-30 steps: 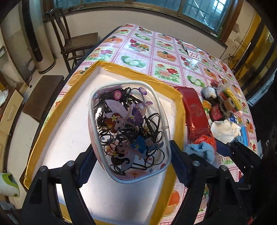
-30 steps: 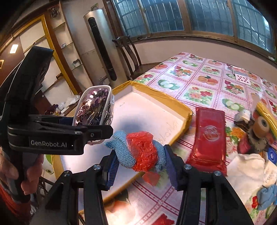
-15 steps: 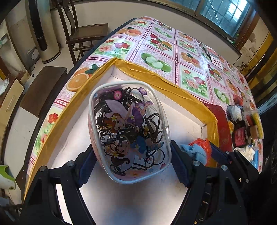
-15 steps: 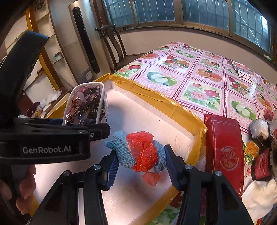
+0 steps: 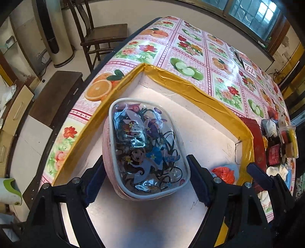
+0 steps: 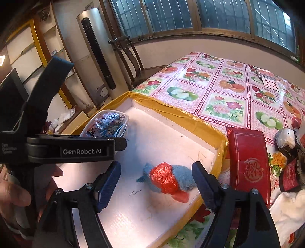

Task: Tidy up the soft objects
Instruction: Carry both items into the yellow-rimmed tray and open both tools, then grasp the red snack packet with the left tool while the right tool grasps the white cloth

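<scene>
Beside tray (image 6: 219, 133): red box (image 6: 247, 158); cloth bundle (image 6: 167, 180) between right gripper (image 6: 156, 184) fingers.

The left gripper (image 5: 145, 176) has its fingers apart on either side of the clear plastic cartoon-printed pouch (image 5: 145, 148), barely touching it. The right gripper (image 6: 157, 184) hangs spread wide above the white foam tray with yellow taped rim (image 6: 183, 114), gripping nothing. A hand (image 6: 21, 192) grips the left gripper's handle.

A lived-in home dining room: a counter under a fruit-and-flower oilcloth (image 6: 225, 91), a wooden chair (image 6: 131, 64), a standing air conditioner (image 6: 97, 57) and barred windows (image 6: 209, 15).
</scene>
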Demonstrator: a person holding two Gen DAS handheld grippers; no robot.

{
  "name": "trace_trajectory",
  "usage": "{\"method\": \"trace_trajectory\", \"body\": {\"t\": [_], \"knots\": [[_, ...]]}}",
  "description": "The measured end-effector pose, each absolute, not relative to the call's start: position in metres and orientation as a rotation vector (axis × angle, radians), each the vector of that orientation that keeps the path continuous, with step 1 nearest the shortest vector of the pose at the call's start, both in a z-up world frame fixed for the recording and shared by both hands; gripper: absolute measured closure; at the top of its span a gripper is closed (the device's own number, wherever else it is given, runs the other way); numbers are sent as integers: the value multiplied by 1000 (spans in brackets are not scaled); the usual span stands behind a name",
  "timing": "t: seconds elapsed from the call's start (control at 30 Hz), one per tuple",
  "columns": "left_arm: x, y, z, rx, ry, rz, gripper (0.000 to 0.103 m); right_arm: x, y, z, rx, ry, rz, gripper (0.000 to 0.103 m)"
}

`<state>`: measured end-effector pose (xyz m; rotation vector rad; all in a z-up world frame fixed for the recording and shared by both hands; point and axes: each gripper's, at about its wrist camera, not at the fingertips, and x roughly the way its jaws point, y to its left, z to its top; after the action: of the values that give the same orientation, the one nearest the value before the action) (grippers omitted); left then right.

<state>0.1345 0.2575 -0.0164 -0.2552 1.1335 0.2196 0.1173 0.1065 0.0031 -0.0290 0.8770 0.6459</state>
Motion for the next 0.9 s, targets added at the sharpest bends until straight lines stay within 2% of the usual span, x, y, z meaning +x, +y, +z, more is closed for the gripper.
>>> {"method": "trace_trajectory", "body": {"t": [0.17, 0.4, 0.5, 0.7, 0.9], "knots": [[117, 253, 11, -245, 1049, 234, 19, 98, 85, 22, -4, 833, 647, 23], [109, 257, 14, -351, 1052, 202, 19, 83, 29, 36, 34, 791, 590, 23], [103, 247, 20, -340, 1043, 191, 19, 76, -5, 37, 52, 774, 538, 19], [93, 203, 39, -327, 1012, 103, 19, 73, -66, 23, 88, 800, 397, 16], [94, 133, 40, -324, 1059, -55, 16, 71, -99, 2, 102, 869, 325, 15]]}}
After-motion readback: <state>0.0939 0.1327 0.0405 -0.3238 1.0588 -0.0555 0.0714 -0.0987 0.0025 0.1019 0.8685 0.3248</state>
